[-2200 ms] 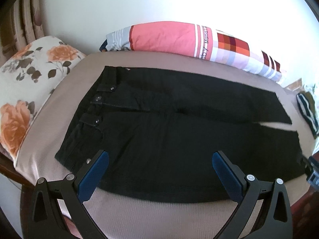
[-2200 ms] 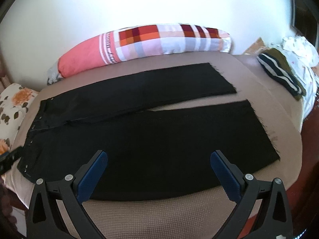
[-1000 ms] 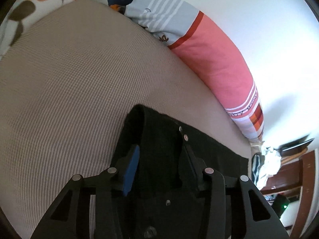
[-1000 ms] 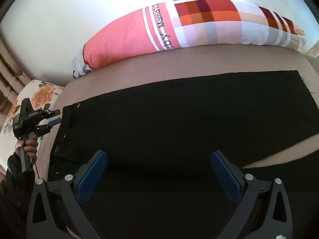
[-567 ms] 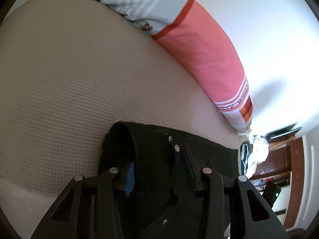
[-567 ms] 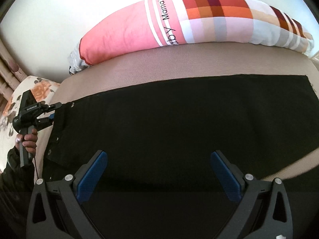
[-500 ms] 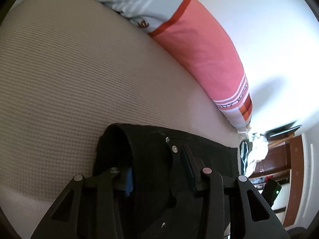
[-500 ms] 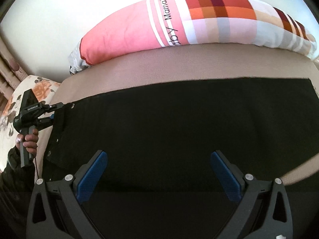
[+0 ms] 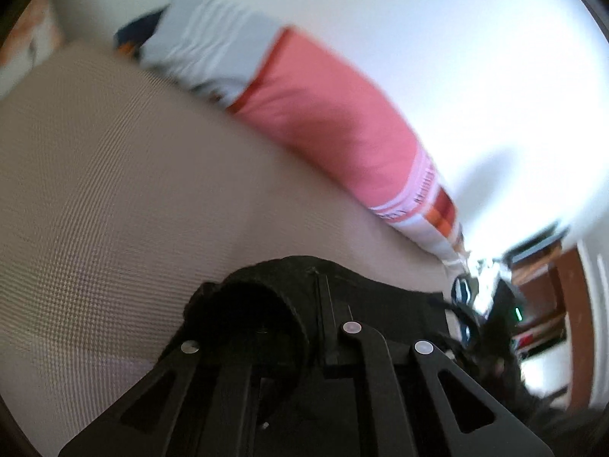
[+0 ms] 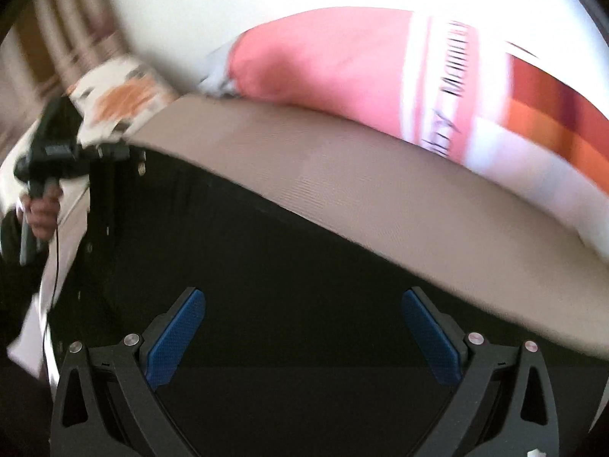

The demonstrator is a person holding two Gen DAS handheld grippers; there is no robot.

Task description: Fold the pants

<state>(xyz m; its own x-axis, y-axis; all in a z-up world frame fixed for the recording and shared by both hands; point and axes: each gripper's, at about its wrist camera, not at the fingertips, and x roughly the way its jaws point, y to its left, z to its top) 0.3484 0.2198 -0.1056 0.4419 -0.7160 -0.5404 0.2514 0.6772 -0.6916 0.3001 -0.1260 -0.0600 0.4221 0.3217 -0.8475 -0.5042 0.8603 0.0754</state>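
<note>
Two hand-held grippers: the left hand-held gripper [image 9: 300,342] is clamped on the waistband of the pants [image 10: 266,266], whose length is spanned beneath the wide-open, empty right hand-held gripper [image 10: 302,337].

Black gripper [image 10: 302,337] frames, silver screws, blue ribbed pads [image 10: 175,339], dark sleeve

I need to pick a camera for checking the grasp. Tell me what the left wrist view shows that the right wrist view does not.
Only the left wrist view: the left gripper shut on the bunched waistband of the pants, and blurred wooden furniture beyond. Only the right wrist view: the right gripper open over the pants, and a floral pillow. Both: the pink bolster and the tan bedcover.
</note>
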